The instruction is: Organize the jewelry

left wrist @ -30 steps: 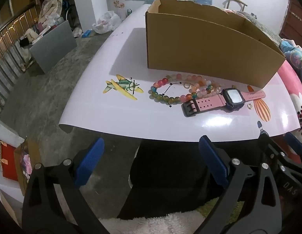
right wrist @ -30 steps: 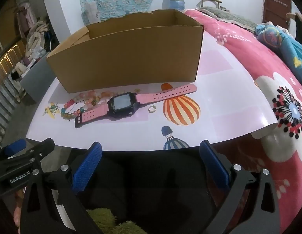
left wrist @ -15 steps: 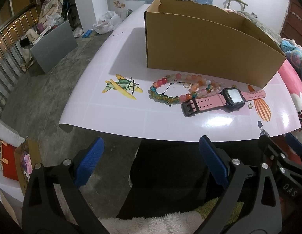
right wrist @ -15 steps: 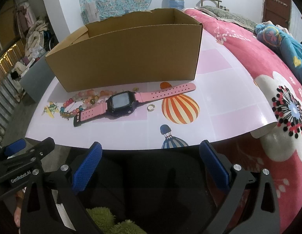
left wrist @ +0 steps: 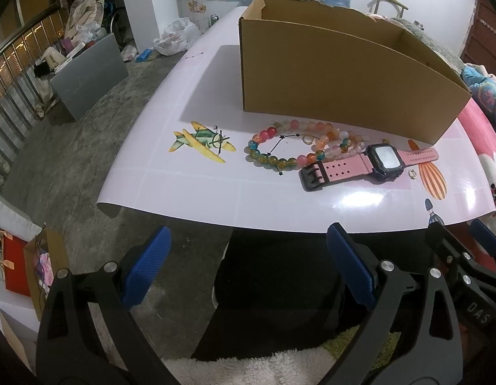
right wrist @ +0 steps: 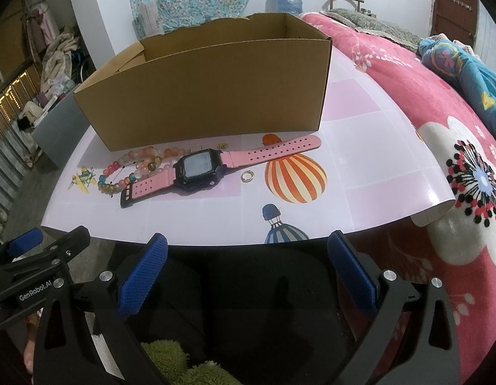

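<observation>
Left gripper (left wrist: 246,264) and right gripper (right wrist: 246,264) are held at bottom of frame, jaws spread apart, nothing gripped. Pink watch (right wrist: 196,170), beaded bracelets (left wrist: 292,147) and small ring (right wrist: 247,175) are seen mid-frame on the white table (left wrist: 183,186), just before the cardboard box (right wrist: 215,96).

I note a pink watch (right wrist: 196,173) lying flat, beaded bracelets (left wrist: 289,149) touching its buckle end, a small ring (right wrist: 247,175) beside its face, before an open cardboard box (right wrist: 215,96).
</observation>
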Motion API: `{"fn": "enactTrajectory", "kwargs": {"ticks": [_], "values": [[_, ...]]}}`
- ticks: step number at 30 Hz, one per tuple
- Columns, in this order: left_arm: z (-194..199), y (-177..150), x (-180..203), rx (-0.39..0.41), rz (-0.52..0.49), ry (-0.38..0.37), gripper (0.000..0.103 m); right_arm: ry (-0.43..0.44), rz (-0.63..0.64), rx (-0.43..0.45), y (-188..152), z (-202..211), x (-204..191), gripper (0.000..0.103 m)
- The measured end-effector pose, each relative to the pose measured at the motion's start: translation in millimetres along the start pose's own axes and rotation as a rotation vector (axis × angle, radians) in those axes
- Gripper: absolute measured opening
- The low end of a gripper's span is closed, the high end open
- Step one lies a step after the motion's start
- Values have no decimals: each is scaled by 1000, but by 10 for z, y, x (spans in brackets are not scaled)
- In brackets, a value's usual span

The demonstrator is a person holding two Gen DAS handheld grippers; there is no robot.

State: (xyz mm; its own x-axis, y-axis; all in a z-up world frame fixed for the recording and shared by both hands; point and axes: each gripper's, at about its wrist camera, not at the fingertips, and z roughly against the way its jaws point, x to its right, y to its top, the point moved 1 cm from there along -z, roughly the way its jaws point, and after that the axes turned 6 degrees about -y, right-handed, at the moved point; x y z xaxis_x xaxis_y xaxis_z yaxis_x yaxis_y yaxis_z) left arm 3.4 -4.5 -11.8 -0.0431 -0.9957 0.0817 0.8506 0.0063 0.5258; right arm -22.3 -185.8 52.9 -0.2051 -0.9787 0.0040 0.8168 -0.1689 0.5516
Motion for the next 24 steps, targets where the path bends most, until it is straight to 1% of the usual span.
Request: {"fn": "enactTrajectory", "kwargs": {"ticks": [24], "values": [[-12, -28, -20, 4, -1, 7, 94, 0, 3, 0, -5, 9, -7, 98]]}}
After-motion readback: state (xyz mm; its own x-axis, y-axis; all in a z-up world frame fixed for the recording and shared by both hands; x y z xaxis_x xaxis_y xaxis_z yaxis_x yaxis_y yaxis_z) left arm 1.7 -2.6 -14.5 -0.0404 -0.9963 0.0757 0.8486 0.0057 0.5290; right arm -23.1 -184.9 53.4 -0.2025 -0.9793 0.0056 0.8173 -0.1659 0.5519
